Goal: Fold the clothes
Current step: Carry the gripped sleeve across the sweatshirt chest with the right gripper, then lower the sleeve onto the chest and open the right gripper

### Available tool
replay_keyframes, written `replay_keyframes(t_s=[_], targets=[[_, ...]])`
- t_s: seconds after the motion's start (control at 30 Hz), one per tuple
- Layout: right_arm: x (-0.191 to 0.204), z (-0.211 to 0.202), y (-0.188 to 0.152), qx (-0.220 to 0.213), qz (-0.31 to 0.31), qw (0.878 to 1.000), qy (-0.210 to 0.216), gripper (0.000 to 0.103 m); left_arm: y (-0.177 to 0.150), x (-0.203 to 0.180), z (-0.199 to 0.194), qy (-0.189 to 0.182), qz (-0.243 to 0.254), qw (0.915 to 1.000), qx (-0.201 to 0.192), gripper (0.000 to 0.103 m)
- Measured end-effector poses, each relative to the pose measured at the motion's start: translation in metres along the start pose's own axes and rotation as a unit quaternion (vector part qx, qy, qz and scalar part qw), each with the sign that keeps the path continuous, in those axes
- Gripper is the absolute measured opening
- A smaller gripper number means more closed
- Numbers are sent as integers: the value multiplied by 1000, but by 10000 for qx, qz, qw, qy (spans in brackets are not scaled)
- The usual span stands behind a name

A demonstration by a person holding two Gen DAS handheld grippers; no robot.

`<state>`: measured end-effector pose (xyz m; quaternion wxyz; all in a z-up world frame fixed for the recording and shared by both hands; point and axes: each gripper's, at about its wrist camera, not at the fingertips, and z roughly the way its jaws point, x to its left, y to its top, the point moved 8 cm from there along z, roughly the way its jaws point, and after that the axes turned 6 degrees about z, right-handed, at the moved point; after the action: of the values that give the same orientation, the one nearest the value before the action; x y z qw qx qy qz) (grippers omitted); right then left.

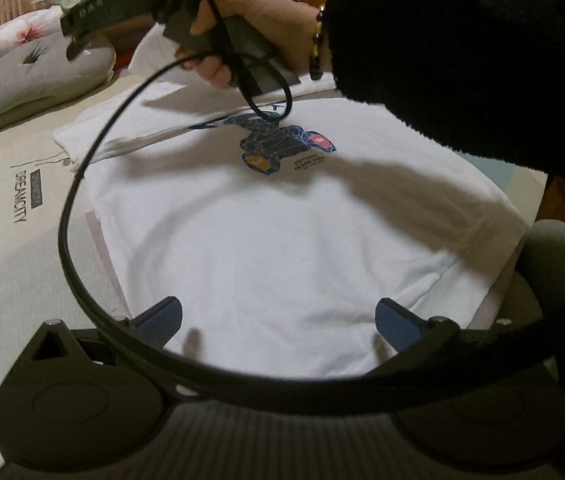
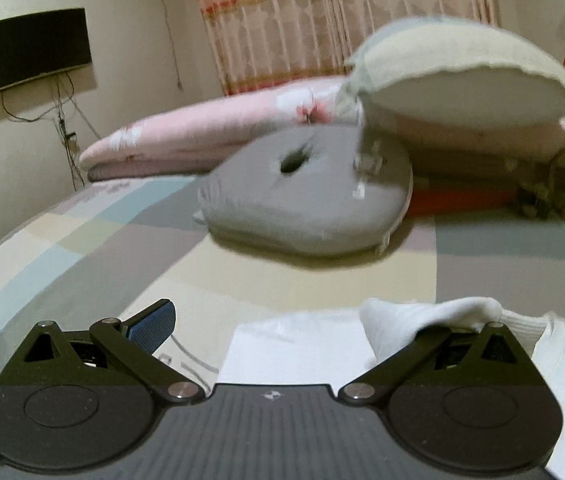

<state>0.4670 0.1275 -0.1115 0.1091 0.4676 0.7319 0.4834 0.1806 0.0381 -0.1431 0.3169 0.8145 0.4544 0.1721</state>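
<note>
A white T-shirt (image 1: pixel 282 220) with a dark blue graphic (image 1: pixel 282 144) lies spread flat on the bed, print up. My left gripper (image 1: pixel 280 320) hovers open over its lower part, and nothing sits between the blue pads (image 1: pixel 162 320). My right gripper (image 2: pixel 282 328) is open at the shirt's far edge. A bunched fold of white cloth (image 2: pixel 422 316) drapes over and hides its right finger, while the left pad (image 2: pixel 154 324) is bare. In the left wrist view, a hand (image 1: pixel 250 20) in a black fuzzy sleeve holds that tool above the collar end.
A grey dimpled pillow (image 2: pixel 306 200) lies beyond the shirt, with a pink floral quilt (image 2: pixel 202 132) and a pale pillow (image 2: pixel 462 80) behind it. A black cable (image 1: pixel 70 200) loops across the left view. The patchwork sheet (image 2: pixel 82 248) extends left. A grey chair (image 1: pixel 558 256) stands at the bed's edge.
</note>
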Motion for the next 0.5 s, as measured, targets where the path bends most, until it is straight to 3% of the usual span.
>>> replay_keyframes(t_s=[0.17,0.3,0.5], targets=[[-16,7,-27,489,517,9970,298,103,0,-2,1,-13,1,10000,7,102],[-34,4,-42,757,1235,9879,562,103,-4,-6,3,-60,-13,10000,43,102],[-65,-16,-46,801,1998,9743,666,103,-10,-9,6,-168,31,9998,117,102]])
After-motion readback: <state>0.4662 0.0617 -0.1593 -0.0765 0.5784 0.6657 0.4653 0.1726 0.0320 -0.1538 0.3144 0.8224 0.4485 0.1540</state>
